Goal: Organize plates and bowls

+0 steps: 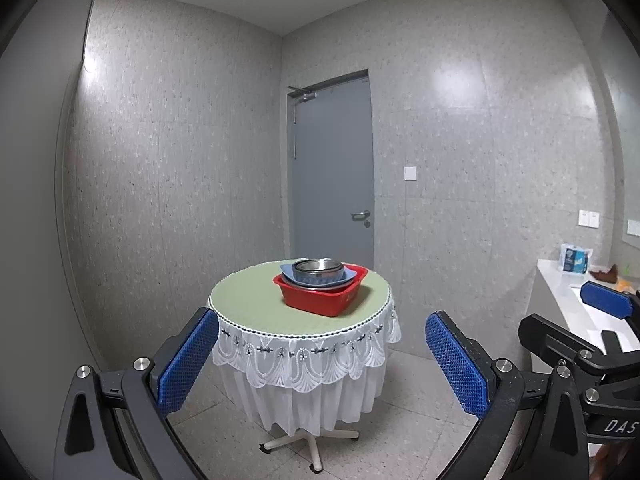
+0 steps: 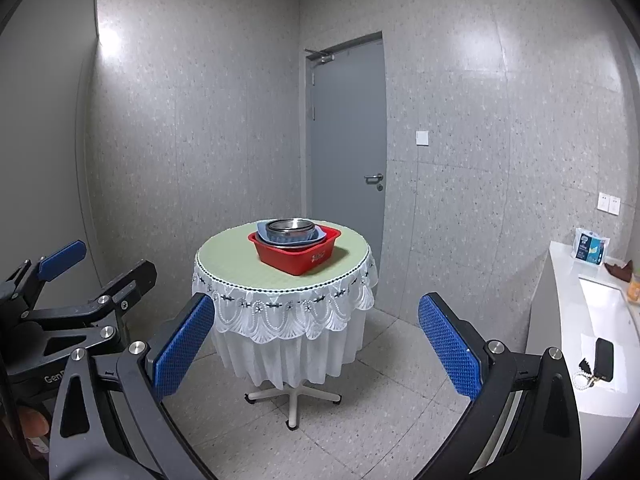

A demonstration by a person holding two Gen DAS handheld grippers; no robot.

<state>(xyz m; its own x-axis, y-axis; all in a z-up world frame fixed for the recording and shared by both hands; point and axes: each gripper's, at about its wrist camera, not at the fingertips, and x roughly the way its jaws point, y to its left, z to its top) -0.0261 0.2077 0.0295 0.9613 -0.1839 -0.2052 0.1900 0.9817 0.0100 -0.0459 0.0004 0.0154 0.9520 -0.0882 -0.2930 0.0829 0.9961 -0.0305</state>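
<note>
Grey speckled-wall room with a closed door (image 1: 331, 168); one round lace-skirted table (image 1: 248, 300) stands ahead. One red basin (image 1: 320, 296) sits on it toward the far-right part, holding a blue dish (image 1: 348, 274) and a steel bowl (image 1: 318, 267) nested on top; exact dish count can't be told. The stack lies at 12 o'clock from both, well apart. Left gripper (image 1: 322, 360) jaws wide, empty; right gripper (image 2: 316, 344) jaws wide, empty. Neither is clearly nearer. White counter (image 2: 568, 320) at 3 o'clock.

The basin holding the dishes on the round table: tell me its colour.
Red: the basin shows best in the right wrist view.
</note>
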